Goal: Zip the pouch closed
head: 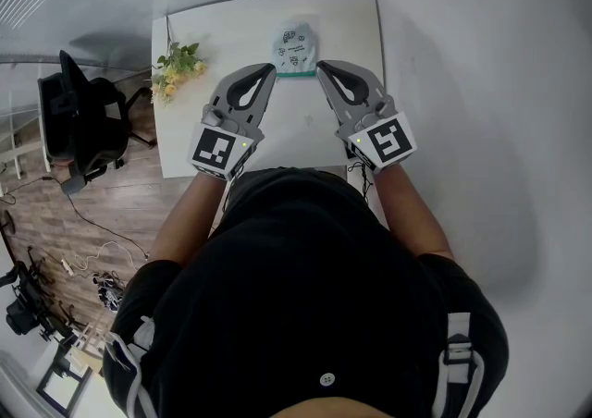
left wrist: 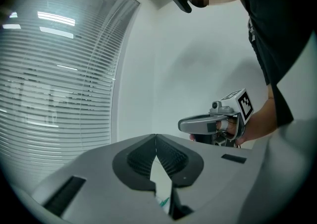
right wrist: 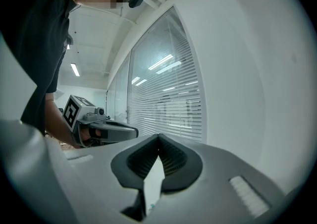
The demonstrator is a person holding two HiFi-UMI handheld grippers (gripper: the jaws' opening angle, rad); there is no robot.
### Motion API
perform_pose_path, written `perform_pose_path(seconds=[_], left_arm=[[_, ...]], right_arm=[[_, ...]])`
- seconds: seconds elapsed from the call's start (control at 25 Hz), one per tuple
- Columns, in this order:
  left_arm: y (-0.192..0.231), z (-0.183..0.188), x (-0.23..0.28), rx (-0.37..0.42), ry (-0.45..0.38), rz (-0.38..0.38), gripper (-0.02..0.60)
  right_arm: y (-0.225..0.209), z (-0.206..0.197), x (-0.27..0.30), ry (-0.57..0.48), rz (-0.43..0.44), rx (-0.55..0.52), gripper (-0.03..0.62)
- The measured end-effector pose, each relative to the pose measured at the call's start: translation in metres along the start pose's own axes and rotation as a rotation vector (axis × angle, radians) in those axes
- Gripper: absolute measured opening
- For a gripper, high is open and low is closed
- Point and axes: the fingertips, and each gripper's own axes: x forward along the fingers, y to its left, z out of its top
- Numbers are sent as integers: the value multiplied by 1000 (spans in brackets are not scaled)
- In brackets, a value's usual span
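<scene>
Left gripper [head: 270, 68] and right gripper [head: 322, 66], each held in one of the person's hands, hover side by side over a white table [head: 344, 30]. Both pairs of jaws are pressed together with nothing between them, as each gripper's own view confirms. The pouch [head: 296, 46], pale with small printed figures, lies flat near the table's far edge. It sits just beyond the two gripper tips and between them, and neither tip grips it. A teal zip strip [head: 296, 75] runs along the pouch's near edge, facing the person. From the head view the strip is too small to tell whether it is shut along its whole length, and no slider can be made out.

The scene fits two readings: a pouch with its zip open, waiting between empty grippers, or a pouch with its zip drawn shut and let go. The pictures do not settle which, so how much of the job is left cannot be judged. Artificial flowers [head: 178, 65] lie at the table's left edge, and an office chair [head: 85, 120] stands on the floor beyond.
</scene>
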Motion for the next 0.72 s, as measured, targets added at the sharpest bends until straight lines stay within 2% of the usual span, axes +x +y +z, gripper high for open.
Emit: perform_pose_path(seconds=[0.72], left_arm=[[-7,-5,-7,-1,5,3,9]], right_arm=[[4,-5,-9,9,-12,-6,11]])
